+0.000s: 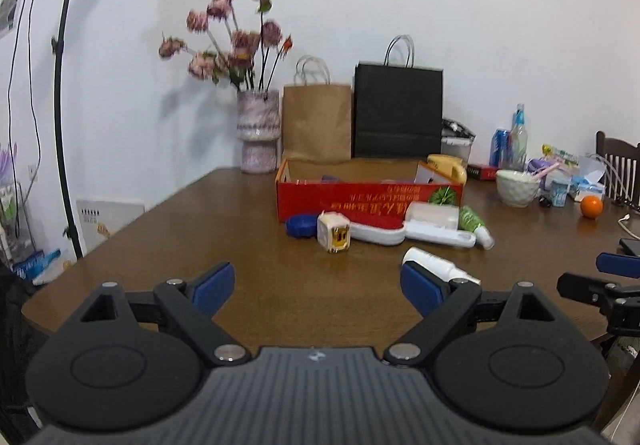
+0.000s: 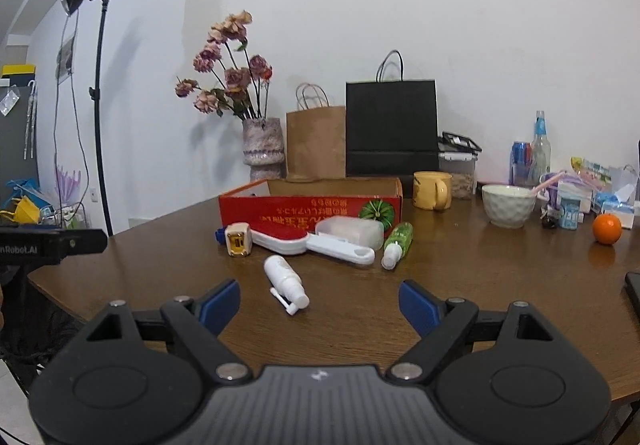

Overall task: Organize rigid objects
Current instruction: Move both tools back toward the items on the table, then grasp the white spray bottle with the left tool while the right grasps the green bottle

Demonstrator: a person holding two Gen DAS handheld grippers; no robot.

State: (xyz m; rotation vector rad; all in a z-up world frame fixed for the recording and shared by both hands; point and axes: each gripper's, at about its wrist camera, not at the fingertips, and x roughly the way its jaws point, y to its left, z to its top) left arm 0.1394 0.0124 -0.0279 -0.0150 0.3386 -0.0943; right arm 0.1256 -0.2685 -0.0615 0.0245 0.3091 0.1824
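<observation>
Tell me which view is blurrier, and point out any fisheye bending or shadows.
Left wrist view: softer, the flowers smeared by motion blur; the lamp stand bows into a curve. Right wrist view: sharper, the flowers crisp, casting a soft shadow on the wall; dark corners ring both pictures.

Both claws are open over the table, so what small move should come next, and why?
Probably ease the right claw forward and down onto the white spray bottle. It lies loose on the table, nearest that open, empty claw, while the red box behind it stands open to take it.
</observation>
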